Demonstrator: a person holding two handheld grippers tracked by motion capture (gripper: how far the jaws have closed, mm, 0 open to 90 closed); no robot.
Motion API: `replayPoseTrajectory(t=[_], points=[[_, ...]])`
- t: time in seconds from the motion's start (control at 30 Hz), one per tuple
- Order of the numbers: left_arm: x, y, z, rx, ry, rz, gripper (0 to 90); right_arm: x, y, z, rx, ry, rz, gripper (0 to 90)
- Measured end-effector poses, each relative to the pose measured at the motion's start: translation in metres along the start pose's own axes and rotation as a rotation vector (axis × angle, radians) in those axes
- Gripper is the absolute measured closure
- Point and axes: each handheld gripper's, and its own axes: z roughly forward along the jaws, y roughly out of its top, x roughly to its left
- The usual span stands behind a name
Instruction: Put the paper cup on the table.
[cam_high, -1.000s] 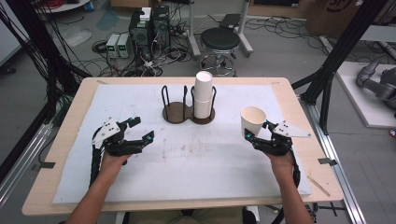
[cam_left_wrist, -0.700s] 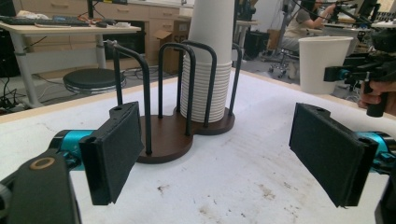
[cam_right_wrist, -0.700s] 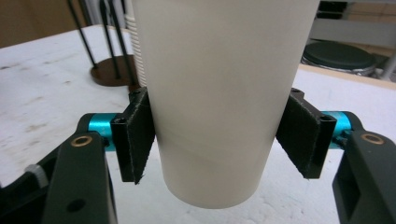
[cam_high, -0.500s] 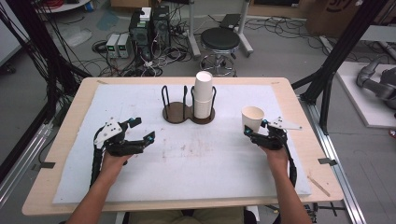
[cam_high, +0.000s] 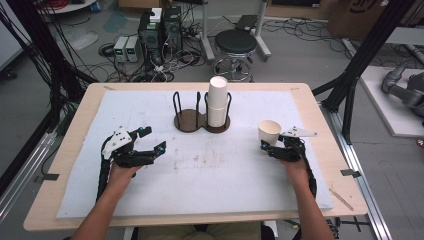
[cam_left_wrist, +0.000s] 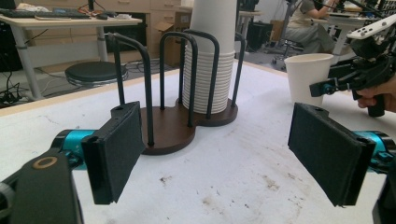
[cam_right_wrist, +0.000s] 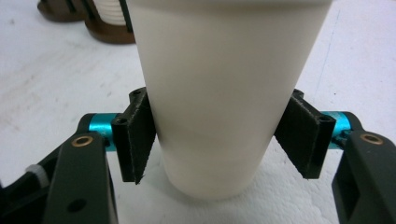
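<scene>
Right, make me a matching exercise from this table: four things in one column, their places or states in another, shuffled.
Things:
1. single cup
2. cup stack
3. left gripper
4. holder

States:
A. open, nothing between its fingers
B. stands in the holder's right ring
C. brown base, left ring bare
D. upright between the right gripper's fingers

Pairs: 1-D, 2-B, 3-A, 4-C
</scene>
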Motion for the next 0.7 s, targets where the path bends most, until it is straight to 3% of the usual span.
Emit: replayPoseTrajectory(t=[0.07, 0.3, 0.47, 0.53, 0.7], points=[[0.0, 0.0, 0.0, 0.002, -0.001, 0.001, 18.2, 0.001, -0.001, -0.002, 0.01, -0.005, -0.023, 33.9], [0.001, -0.001, 0.0, 0.008, -0.003, -0.007, 18.3, 0.0, -0.004, -0.006, 0.034, -0.003, -0.032, 32.1], [0.001, -0.001, 0.001, 0.015, -0.006, -0.011, 18.5, -0.001, -0.007, -0.008, 0.032, 0.011, 0.0, 28.5], [0.001, -0.001, 0.001, 0.015, -0.007, -0.009, 18.4, -0.002, -0.009, -0.008, 0.033, 0.003, 0.006, 20.3], [0.002, -0.002, 0.001, 0.012, -0.006, -0.016, 18.4, -0.003, -0.01, -0.014, 0.029, 0.024, 0.028, 20.1]])
